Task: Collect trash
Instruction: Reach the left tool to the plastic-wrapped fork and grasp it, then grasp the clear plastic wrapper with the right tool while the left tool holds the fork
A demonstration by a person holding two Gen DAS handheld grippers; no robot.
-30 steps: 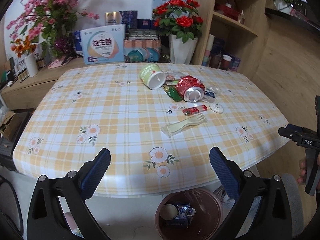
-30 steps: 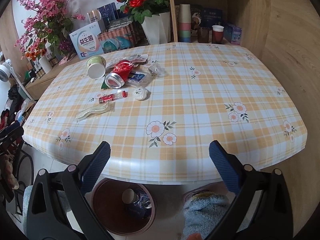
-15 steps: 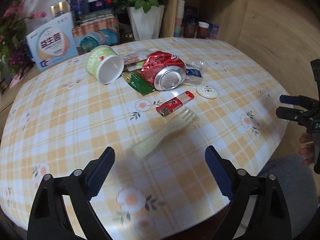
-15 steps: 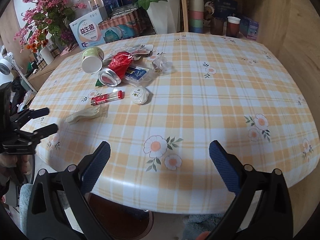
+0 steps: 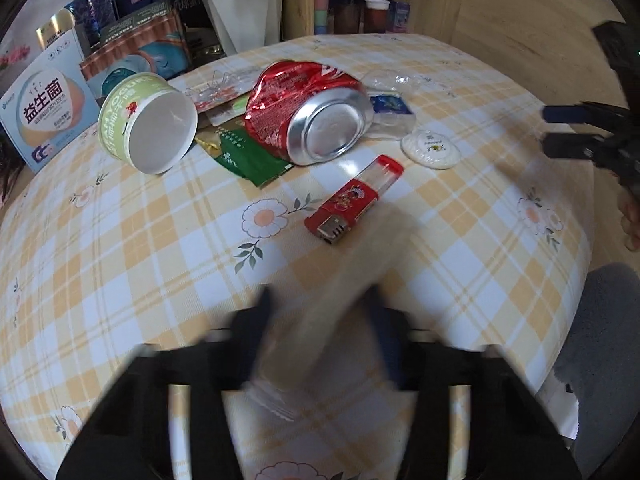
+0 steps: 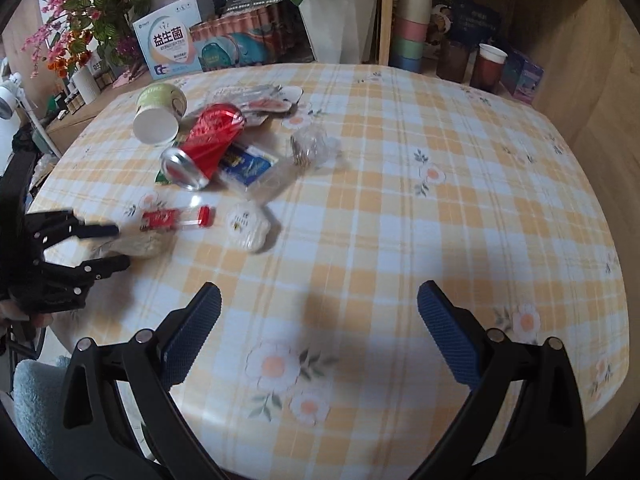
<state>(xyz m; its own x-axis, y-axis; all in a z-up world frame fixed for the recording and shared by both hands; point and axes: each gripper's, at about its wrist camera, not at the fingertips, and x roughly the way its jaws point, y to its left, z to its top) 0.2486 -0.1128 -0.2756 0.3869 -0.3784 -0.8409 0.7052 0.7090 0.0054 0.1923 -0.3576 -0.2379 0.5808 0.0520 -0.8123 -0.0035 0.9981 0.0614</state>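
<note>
While the left gripper (image 5: 320,320) closes around the pale plastic fork (image 6: 136,244), motion blur hides whether the pads have bitten yet. The fork lies between the jaws on the near edge of the table (image 6: 440,200); I read it as not yet firmly held.

Risks, largest first:
- Table edge close by. A half-caught fork could be nudged off and drop to the floor.
- Crushed red can (image 5: 308,112) rests on its side on the green wrapper (image 5: 248,160); a sweep of either tool might roll it.
- Yogurt cup (image 5: 148,128) also lies on its side, mouth toward the camera; it could roll as easily.
- Red lighter (image 5: 352,200) lies just beyond the fork tip; the fork lifting at an angle might flick it.
- Small white round lid (image 5: 430,148), light and flat, would slide at a touch.

Right gripper (image 6: 318,332) hangs spread wide over bare cloth, nothing between its jaws, well apart from the rubbish.

Containers:
- Yogurt cup: inside looks white and empty.
- Can: base toward the left camera, contents not visible.
- Clear plastic packet (image 6: 256,168): holds a blue item, too small to name.
- No bin in either view.
</note>
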